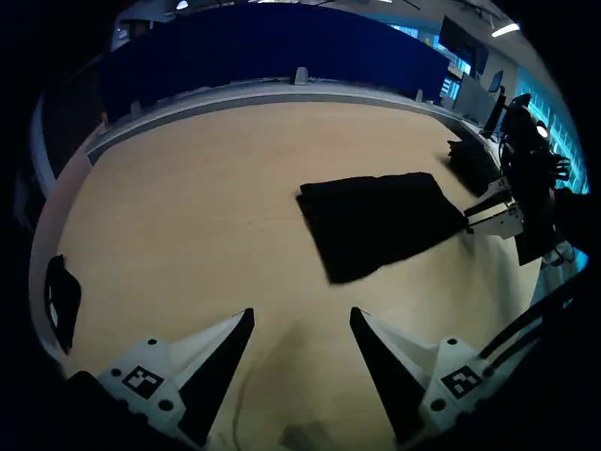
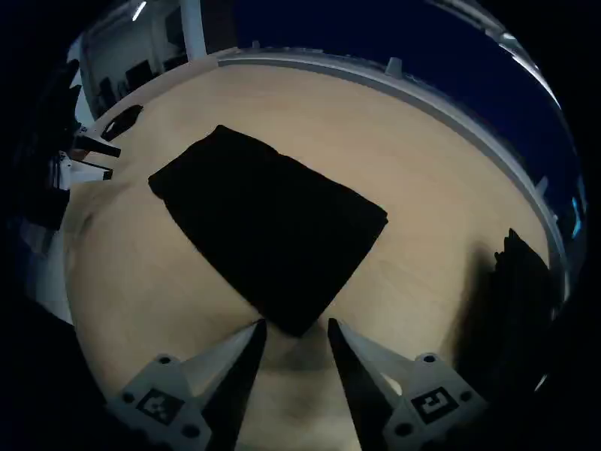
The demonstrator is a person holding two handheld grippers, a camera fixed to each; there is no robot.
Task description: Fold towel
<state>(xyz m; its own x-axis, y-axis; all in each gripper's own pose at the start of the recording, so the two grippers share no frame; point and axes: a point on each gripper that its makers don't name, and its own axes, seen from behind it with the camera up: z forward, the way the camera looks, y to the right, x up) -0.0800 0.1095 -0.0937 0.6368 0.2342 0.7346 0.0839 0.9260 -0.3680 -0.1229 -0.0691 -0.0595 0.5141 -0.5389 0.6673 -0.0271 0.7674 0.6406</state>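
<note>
To me the towel (image 2: 270, 233) reads as flat black; I can't make out layers or fold lines. Its near corner sits btwn the tips of the right gripper (image 2: 295, 325), but touching or not, can't tell. On the right, a dark heap (image 2: 518, 286) is too dim to ID. In left gripper view, a dark object (image 1: 61, 301) at the left edge of the table (image 1: 188, 188) is cut off, so no idea what it is.

One towel (image 1: 379, 222) — two hand-held grippers (image 1: 300, 316) (image 2: 295, 322)
</note>
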